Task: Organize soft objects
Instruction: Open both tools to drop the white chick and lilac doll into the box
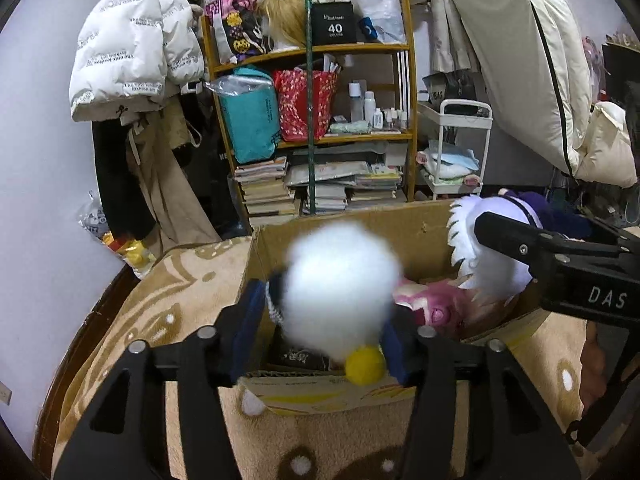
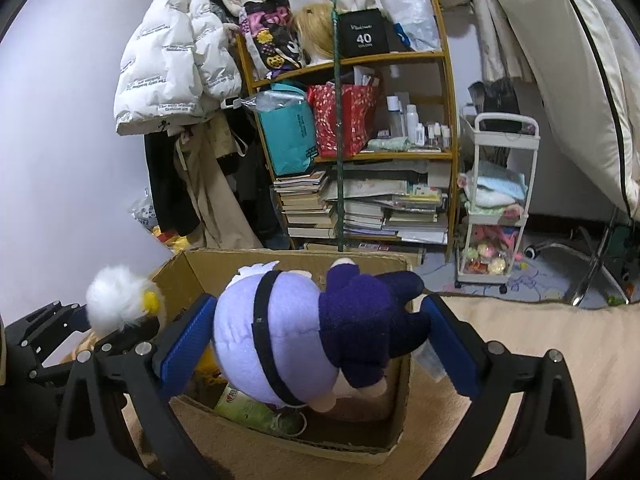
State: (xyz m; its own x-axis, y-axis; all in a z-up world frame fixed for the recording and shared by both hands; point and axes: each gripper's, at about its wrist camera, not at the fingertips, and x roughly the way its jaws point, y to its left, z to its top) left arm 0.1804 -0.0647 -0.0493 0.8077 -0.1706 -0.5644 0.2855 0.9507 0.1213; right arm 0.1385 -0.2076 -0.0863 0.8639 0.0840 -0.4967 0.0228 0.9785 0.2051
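Note:
A cardboard box (image 1: pixel 276 248) stands on a tan patterned blanket; it also shows in the right wrist view (image 2: pixel 208 268). My left gripper (image 1: pixel 320 332) is shut on a fluffy white plush with a yellow beak (image 1: pixel 340 288), held over the box's near edge; that plush also shows in the right wrist view (image 2: pixel 120 300). My right gripper (image 2: pixel 320 344) has its jaws wide apart around a lavender and dark purple doll (image 2: pixel 304 332) above the box; whether the pads press it is unclear. The right gripper and the doll (image 1: pixel 492 256) show at right in the left wrist view. A pink plush (image 1: pixel 432 304) lies inside the box.
A green can (image 2: pixel 248 404) and dark items lie in the box. Behind stands a wooden shelf (image 2: pixel 400 156) with bags, bottles and stacked books. A white cart (image 2: pixel 496 200) stands at right, a white puffer jacket (image 2: pixel 168 60) hangs at left, and bedding hangs at far right.

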